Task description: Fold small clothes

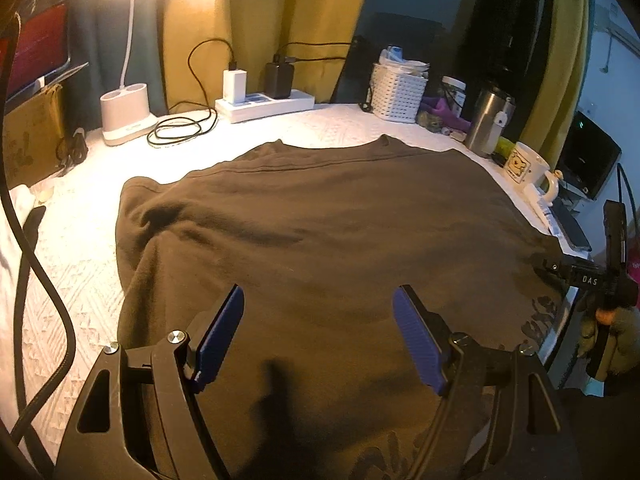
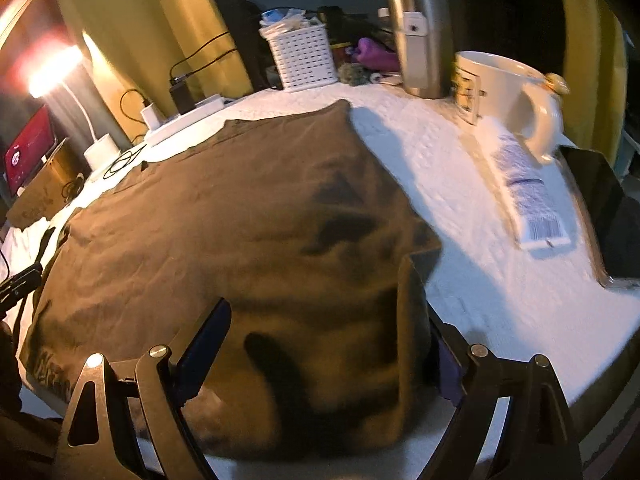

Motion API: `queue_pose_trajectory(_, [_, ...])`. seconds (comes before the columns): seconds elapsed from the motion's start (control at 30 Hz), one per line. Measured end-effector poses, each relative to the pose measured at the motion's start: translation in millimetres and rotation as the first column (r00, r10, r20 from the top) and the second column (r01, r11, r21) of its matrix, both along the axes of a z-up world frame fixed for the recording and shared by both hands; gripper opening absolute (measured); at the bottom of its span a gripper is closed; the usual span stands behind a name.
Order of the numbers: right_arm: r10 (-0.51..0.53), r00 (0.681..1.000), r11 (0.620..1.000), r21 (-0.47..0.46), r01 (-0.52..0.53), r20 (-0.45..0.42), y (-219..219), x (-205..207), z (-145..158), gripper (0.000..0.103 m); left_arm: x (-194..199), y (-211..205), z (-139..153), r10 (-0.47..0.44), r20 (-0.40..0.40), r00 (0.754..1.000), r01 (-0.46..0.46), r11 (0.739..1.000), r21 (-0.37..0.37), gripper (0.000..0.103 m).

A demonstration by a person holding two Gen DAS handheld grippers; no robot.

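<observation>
Spread flat over the white textured table (image 1: pixel 80 248): a dark olive-brown cloth shirt (image 1: pixel 320 220), its far edge short of the clutter. Left tongs (image 1: pixel 318 334) spread wide above the shirt's near part, blue pads apart, pinching nothing. Right tongs (image 2: pixel 324 344) likewise spread, low over the shirt's near right corner (a fold of cloth standing up against the right finger). Bare white room to the shirt's right, bounded by a cream ceramic mug (image 2: pixel 508 96) and a steel tumbler (image 2: pixel 420 40). White slotted basket (image 1: pixel 398 92) and white power strip (image 1: pixel 266 106) along the far edge.
</observation>
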State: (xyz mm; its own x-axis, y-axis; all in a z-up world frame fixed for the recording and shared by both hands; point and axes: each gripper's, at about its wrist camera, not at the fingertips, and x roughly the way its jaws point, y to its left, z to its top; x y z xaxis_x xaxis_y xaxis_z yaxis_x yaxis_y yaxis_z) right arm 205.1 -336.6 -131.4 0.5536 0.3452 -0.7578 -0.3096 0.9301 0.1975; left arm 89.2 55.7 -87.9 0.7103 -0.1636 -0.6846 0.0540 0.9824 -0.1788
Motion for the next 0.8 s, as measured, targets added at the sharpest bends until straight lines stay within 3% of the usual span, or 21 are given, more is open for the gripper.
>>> queue_pose_trajectory(0.07, [0.005, 1.000, 1.000, 0.003, -0.005, 0.002, 6.8, 6.3, -0.4, 0.089, 4.0, 3.4, -1.0, 0.001, -0.004, 1.000, -0.001, 1.000, -0.001, 0.078])
queue_pose_trajectory(0.27, [0.003, 1.000, 1.000, -0.006, -0.003, 0.018, 21.3, 23.4, -1.3, 0.073, 18.4, 11.5, -3.8, 0.001, -0.023, 1.000, -0.001, 1.000, -0.008, 0.078])
queue_pose_trajectory(0.33, [0.001, 1.000, 1.000, -0.011, -0.001, 0.020, 24.2, 29.1, -1.3, 0.065, 22.8, 13.9, -4.6, 0.000, -0.028, 1.000, 0.000, 1.000, -0.011, 0.078])
queue_pose_trajectory(0.4, [0.006, 1.000, 1.000, -0.010, -0.006, 0.017, 25.9, 33.9, -1.9, 0.044, 27.7, 16.7, -6.4, -0.003, -0.036, 0.999, 0.002, 1.000, -0.014, 0.078])
queue_pose_trajectory(0.5, [0.027, 1.000, 1.000, -0.010, -0.027, 0.005, 28.8, 39.3, -2.2, 0.034, 33.4, 19.9, -8.4, -0.004, -0.043, 0.999, 0.004, 1.000, -0.017, 0.078])
queue_pose_trajectory(0.6, [0.042, 0.999, 0.999, 0.001, -0.042, -0.017, 30.0, 42.3, -1.3, 0.027, 36.7, 24.0, -8.9, -0.005, -0.046, 0.999, 0.004, 1.000, -0.019, 0.078])
queue_pose_trajectory(0.8, [0.051, 0.999, 0.998, -0.025, -0.051, 0.003, 37.9, 39.8, 12.5, 0.023, 35.9, 38.3, -7.7, 0.014, -0.043, 0.999, -0.015, 0.999, -0.028, 0.078])
